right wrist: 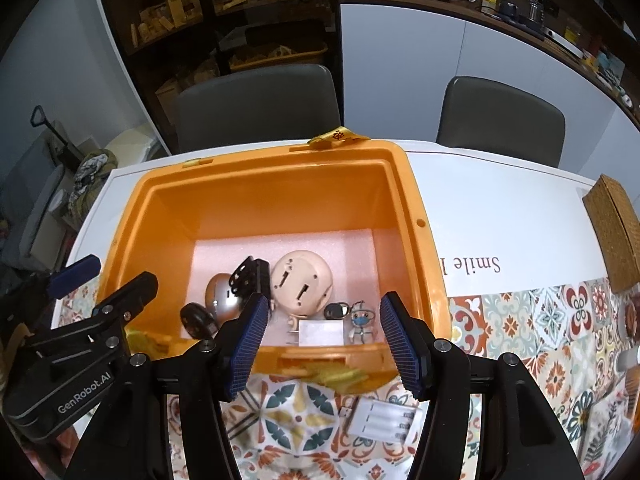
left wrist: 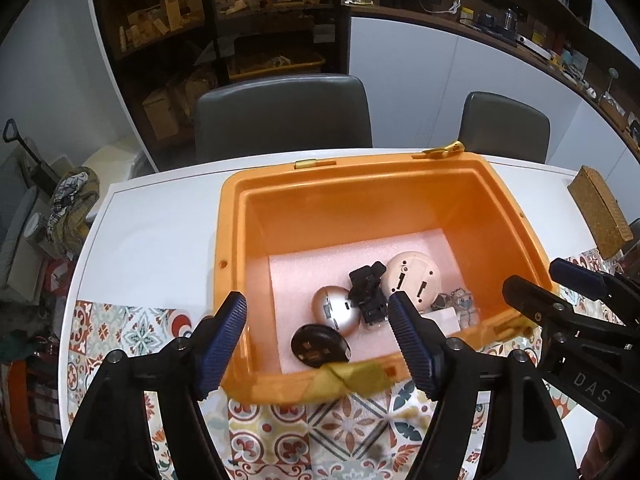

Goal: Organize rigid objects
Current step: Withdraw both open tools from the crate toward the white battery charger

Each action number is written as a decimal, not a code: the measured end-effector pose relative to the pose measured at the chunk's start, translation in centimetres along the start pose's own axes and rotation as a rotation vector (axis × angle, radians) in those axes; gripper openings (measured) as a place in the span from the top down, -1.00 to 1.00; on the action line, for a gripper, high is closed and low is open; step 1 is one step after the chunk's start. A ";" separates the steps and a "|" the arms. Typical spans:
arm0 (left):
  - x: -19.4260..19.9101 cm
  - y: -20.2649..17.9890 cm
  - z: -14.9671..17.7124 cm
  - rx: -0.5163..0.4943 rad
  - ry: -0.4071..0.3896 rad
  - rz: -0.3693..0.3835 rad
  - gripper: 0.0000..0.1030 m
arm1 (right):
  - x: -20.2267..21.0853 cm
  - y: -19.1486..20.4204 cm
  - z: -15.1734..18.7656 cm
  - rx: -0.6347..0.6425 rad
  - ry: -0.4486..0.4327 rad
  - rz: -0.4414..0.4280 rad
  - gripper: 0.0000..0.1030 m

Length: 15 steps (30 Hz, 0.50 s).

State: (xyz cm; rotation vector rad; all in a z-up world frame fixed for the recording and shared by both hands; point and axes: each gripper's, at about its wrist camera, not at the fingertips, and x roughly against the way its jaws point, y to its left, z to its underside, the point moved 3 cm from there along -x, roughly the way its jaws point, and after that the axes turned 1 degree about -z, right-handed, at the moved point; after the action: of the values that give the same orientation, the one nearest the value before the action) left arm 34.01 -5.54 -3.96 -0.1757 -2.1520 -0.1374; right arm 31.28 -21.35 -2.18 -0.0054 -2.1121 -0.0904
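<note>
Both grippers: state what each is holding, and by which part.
Nothing is held. The left gripper and the right gripper both hover open over the orange bin, with nothing between their pads.

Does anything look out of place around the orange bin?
Yes. A white battery charger lies on the patterned cloth just outside the orange bin, while the other small gadgets sit inside on the pink foam.

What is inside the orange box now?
The orange box holds, on pink foam: a beige disc, silver dome, black clip, dark oval, white adapter, key fob, small figure. The near wall hides the front strip.
</note>
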 end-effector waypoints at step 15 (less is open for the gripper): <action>4.4 -0.3 2.0 0.023 -0.059 -0.006 -0.66 | 4.8 -1.2 2.5 -0.045 -0.096 0.005 -0.39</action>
State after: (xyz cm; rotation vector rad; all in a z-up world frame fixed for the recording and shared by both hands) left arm 29.90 -5.22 -1.46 -0.1621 -2.2121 -0.1118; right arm 26.56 -22.56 0.57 -0.0425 -2.2056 -0.1367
